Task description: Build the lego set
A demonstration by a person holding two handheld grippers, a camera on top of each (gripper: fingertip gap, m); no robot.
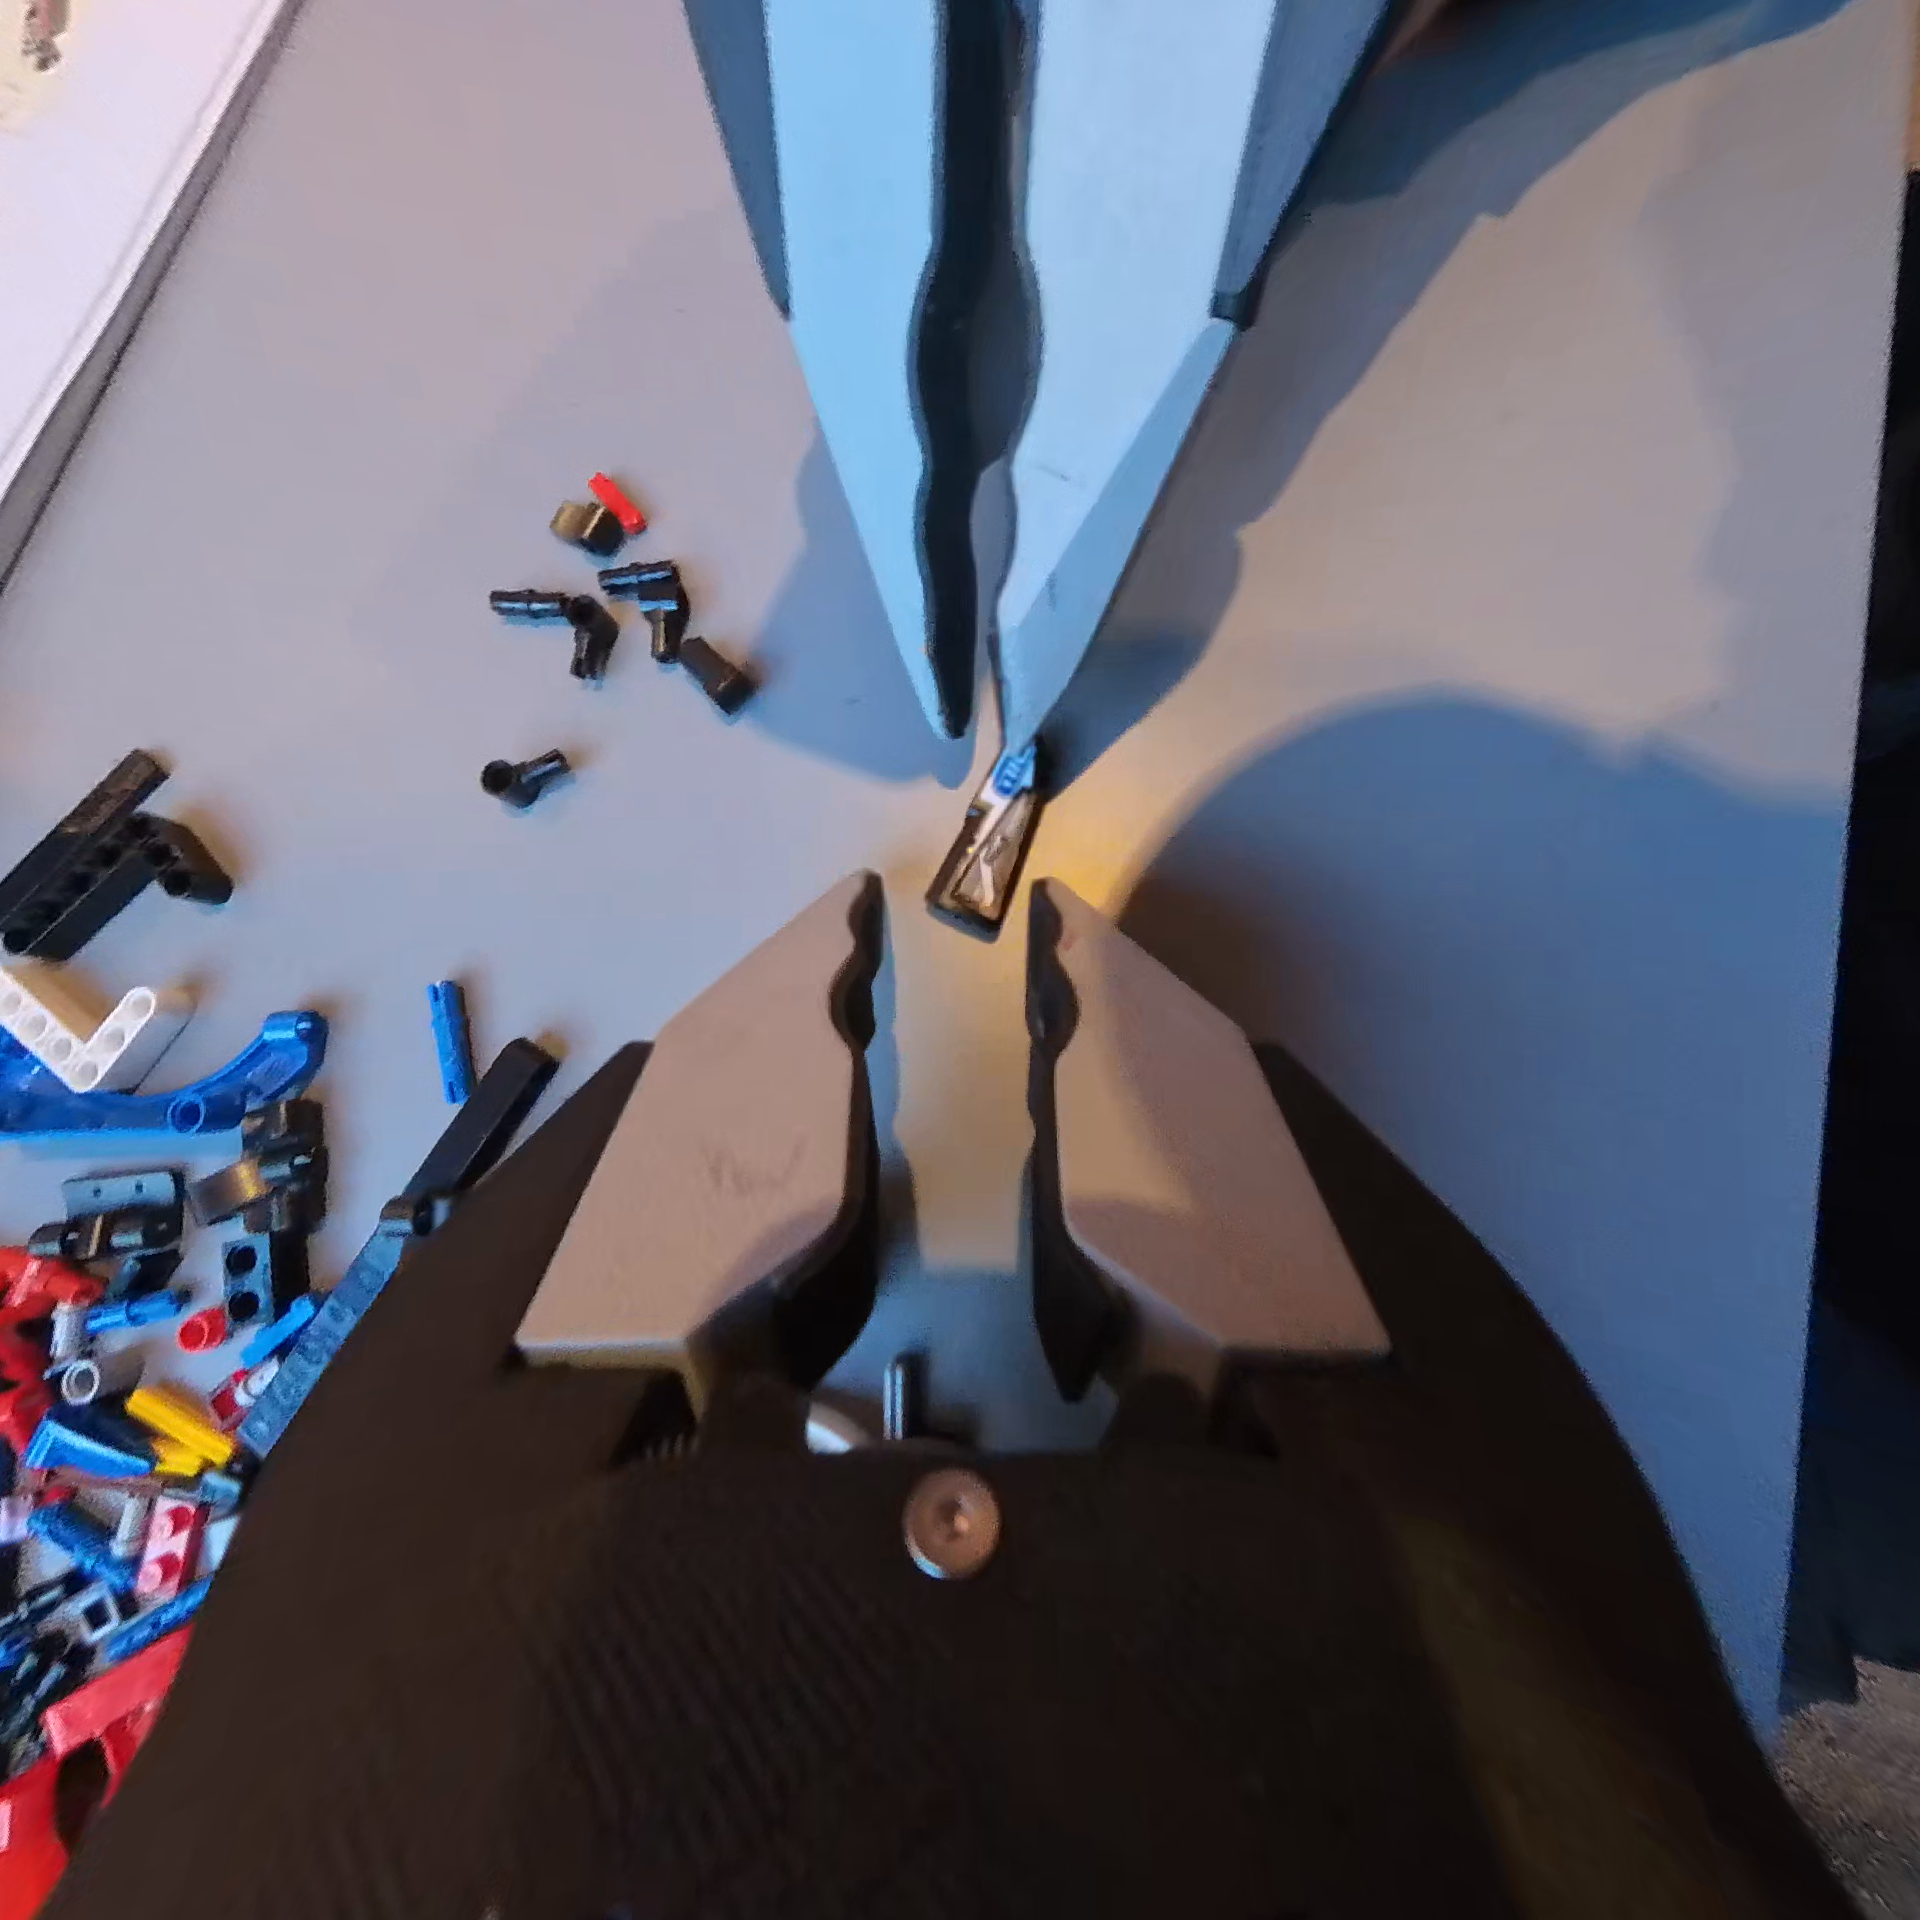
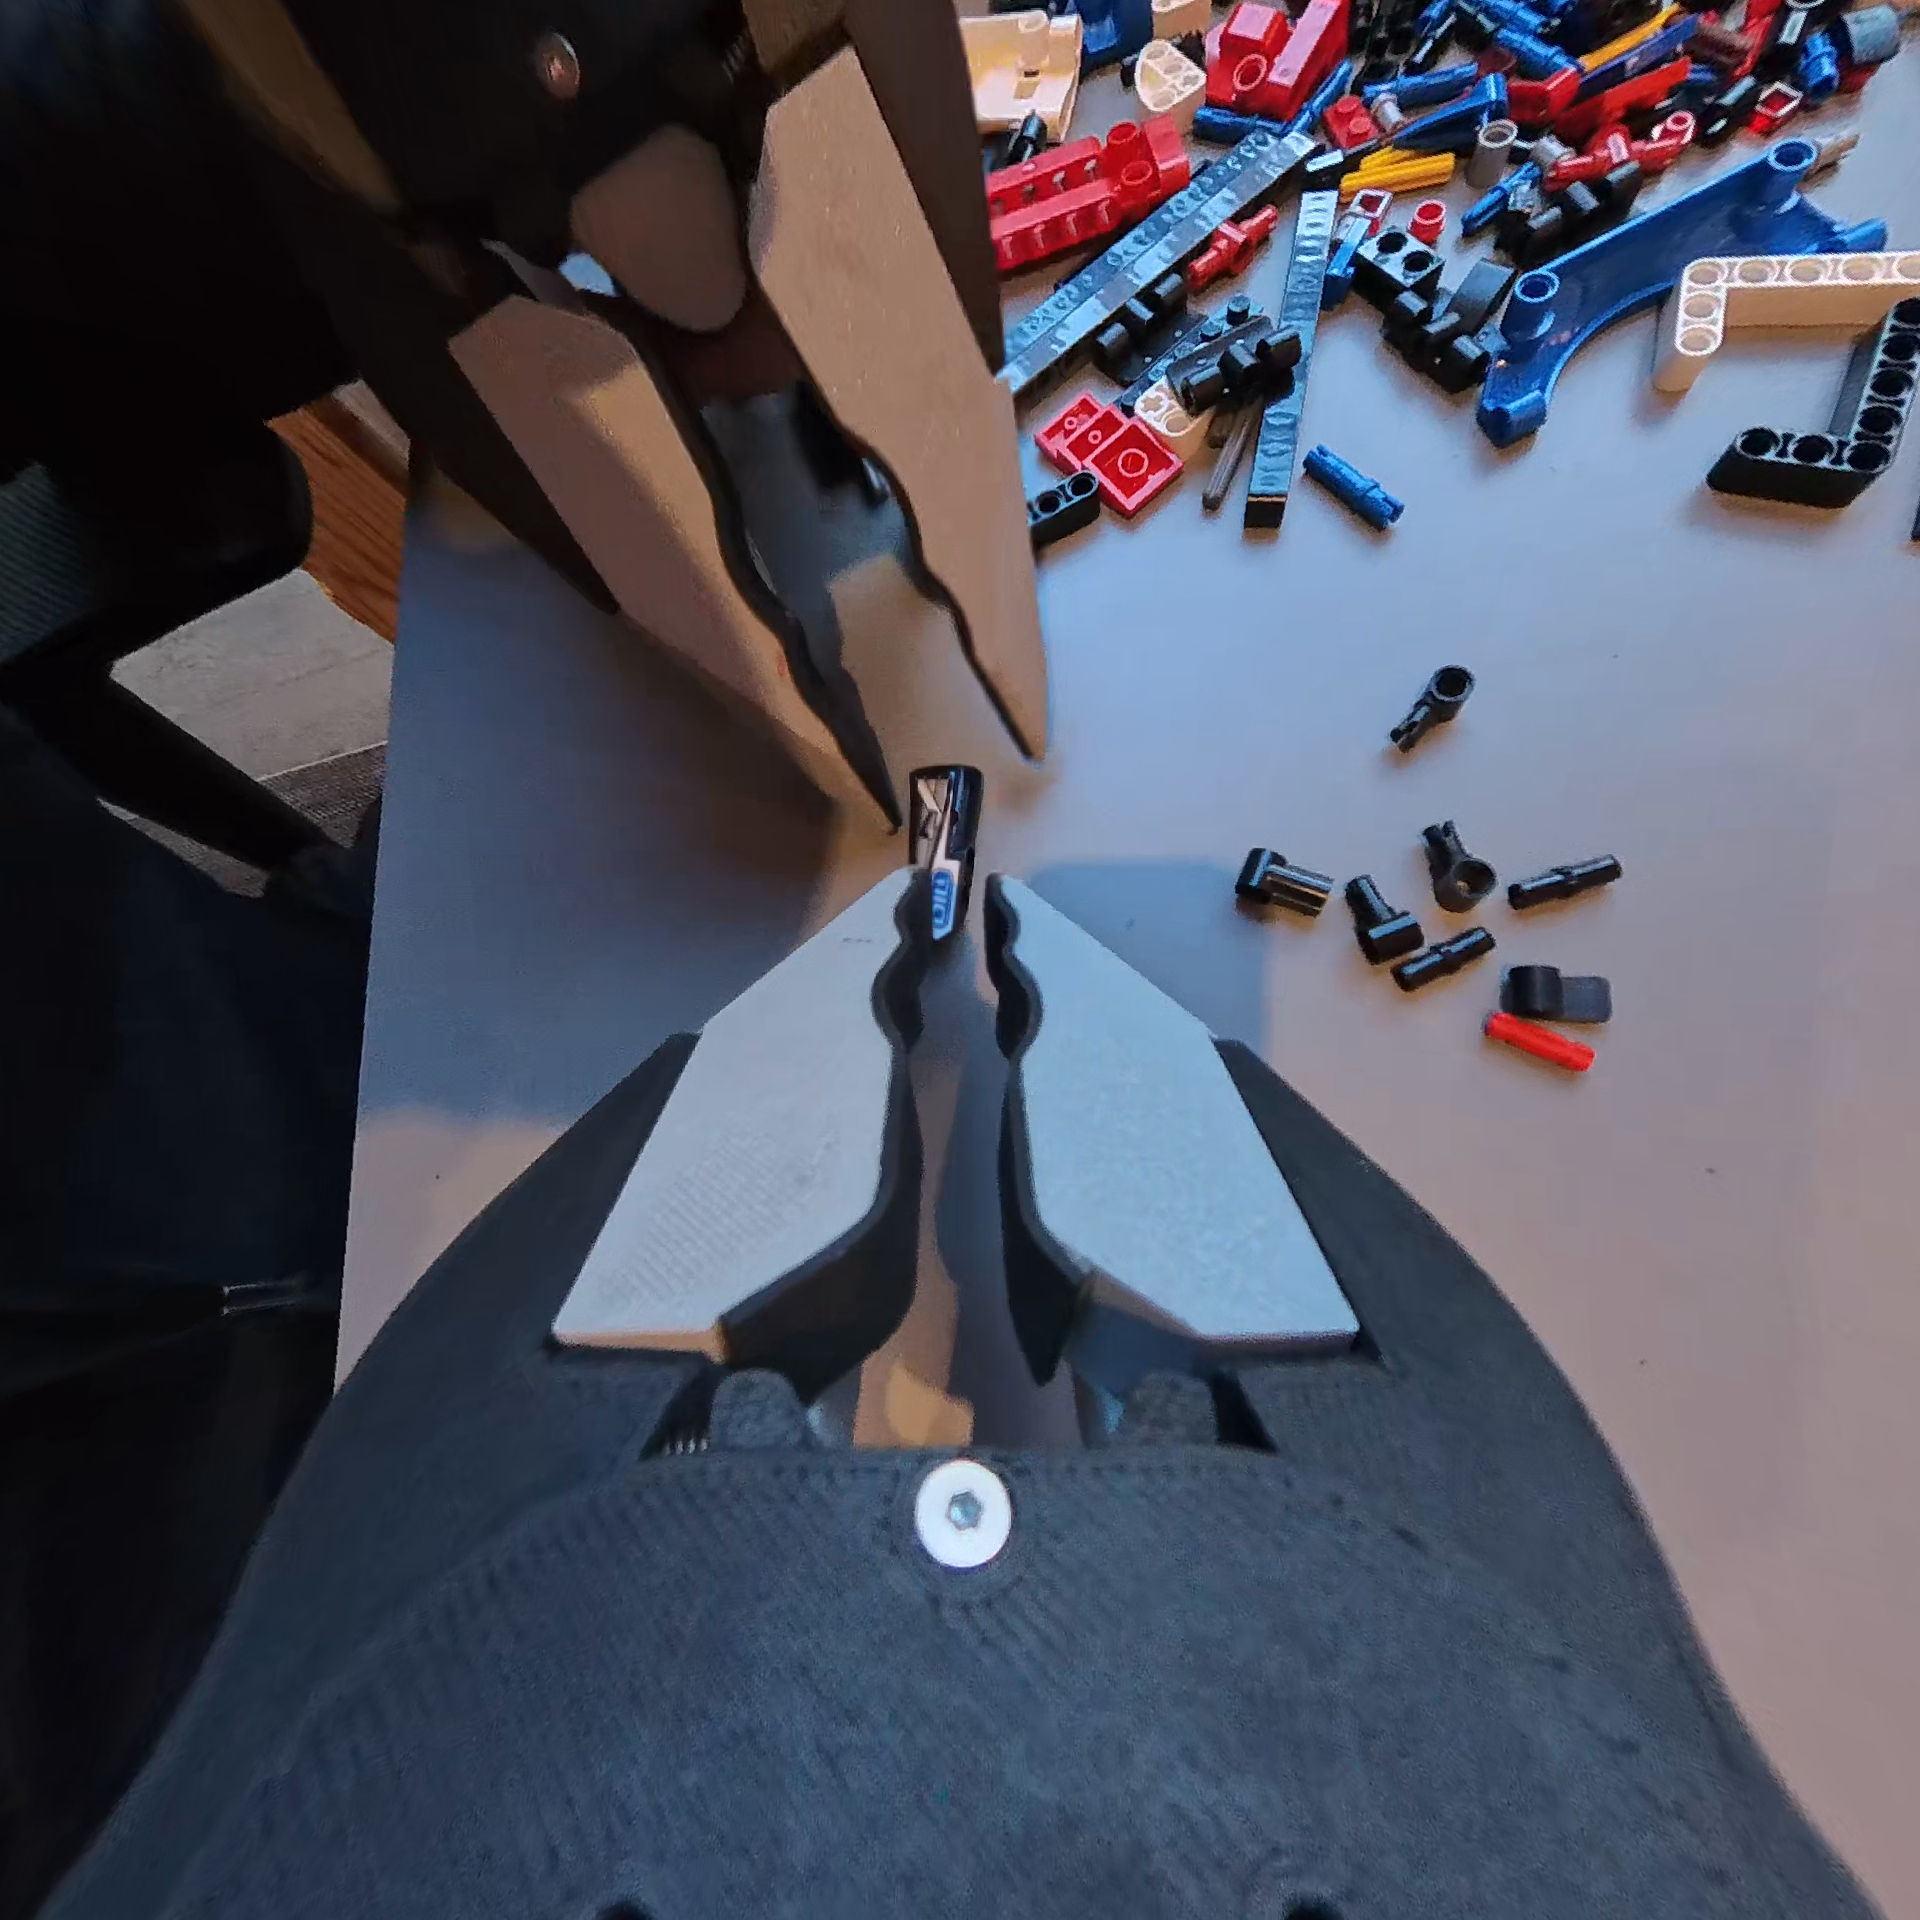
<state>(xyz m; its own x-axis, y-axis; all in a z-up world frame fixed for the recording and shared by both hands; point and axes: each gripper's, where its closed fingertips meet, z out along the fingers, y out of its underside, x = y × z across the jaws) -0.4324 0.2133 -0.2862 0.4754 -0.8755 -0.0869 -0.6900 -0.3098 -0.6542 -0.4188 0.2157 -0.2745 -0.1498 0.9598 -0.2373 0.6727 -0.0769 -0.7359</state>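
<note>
A small black tile with a blue and white sticker [image 1: 987, 852] lies on the grey table [image 1: 1351, 727] near its edge. It also shows in the right wrist view [image 2: 943, 826]. My left gripper [image 1: 956, 888] is open, its tips on either side of one end of the tile, apart from it. My right gripper [image 2: 948, 881] faces it from the opposite side and is narrowly open. The tile's sticker end sits between its tips, against one finger [image 2: 831, 997], with a gap to the other. The right gripper [image 1: 987, 736] and the left gripper [image 2: 964, 788] each show in the other's view.
Several small black pins and connectors with a red pin [image 2: 1538, 1041] lie in a loose group [image 1: 623, 613]. A large pile of red, blue, black and white parts [image 2: 1455, 156] sits beyond it [image 1: 125, 1351]. The table edge [image 2: 374, 831] is close, with floor and a dark chair beyond. The grippers are tip to tip, or close to it.
</note>
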